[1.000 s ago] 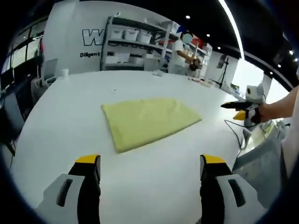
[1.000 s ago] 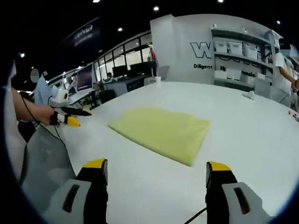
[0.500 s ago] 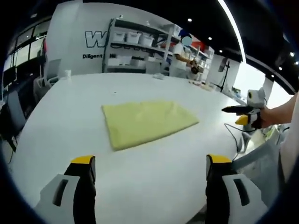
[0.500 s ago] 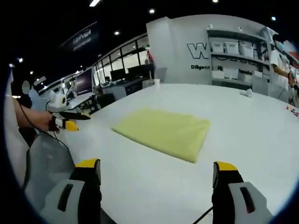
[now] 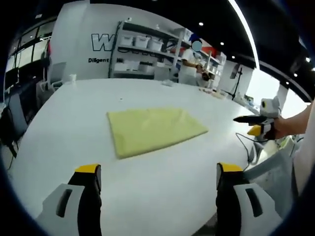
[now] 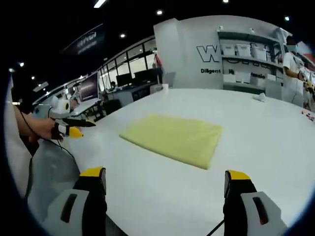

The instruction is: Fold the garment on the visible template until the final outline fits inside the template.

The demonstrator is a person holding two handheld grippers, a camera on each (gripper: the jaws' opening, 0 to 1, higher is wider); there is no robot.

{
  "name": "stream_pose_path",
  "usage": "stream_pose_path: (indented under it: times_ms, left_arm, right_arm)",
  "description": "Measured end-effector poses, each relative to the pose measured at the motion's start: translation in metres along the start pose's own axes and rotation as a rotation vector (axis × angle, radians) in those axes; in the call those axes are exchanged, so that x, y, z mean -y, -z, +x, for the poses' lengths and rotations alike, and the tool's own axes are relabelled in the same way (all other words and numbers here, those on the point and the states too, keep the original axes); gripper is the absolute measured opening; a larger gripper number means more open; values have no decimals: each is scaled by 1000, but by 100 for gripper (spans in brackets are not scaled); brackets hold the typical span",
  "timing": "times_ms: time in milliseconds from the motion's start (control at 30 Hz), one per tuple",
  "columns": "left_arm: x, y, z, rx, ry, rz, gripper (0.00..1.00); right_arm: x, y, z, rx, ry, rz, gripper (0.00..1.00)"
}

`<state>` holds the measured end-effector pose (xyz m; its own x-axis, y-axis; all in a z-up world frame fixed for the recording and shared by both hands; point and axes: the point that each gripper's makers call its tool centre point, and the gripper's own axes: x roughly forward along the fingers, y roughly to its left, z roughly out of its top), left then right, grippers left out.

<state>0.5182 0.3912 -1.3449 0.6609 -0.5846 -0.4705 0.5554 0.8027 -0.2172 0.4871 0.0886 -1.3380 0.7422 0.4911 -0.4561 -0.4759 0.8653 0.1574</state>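
A folded pale yellow garment [image 5: 153, 130] lies flat on the white table [image 5: 74, 108], and the right gripper view has the same garment [image 6: 174, 137] ahead of the jaws. My left gripper [image 5: 158, 172] stands open, well short of the cloth, with nothing between its yellow-tipped jaws. My right gripper [image 6: 165, 174] is open too, back from the cloth's near edge. The right gripper [image 5: 253, 125] comes into the left gripper view at the far right, held by a hand. The left gripper [image 6: 74, 128] appears at the left of the right gripper view. No template outline can be made out on the table.
Shelving with white bins [image 5: 142, 49] stands behind the table, and a person [image 5: 189, 61] works beside it. A small white cup [image 5: 73, 77] sits near the far table edge. Desks with monitors [image 6: 91, 86] line the far left side. A cable [image 5: 243, 140] trails over the table's right edge.
Both views shifted slightly as my hands drew back and rose a little; the garment lies unchanged on the table. Both grippers stayed open.
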Motion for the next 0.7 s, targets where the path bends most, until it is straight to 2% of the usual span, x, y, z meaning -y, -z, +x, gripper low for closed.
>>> stream_pose_path:
  times_ms: [400,700]
  left_arm:
    - [2,-1,-3,41,3,8,94]
    - [3,0,-3,44,5,9,94]
  right_arm:
    - [-1,-1,-3,6,-1,-14,99]
    - [-1,0,-5,10,4,-12,99]
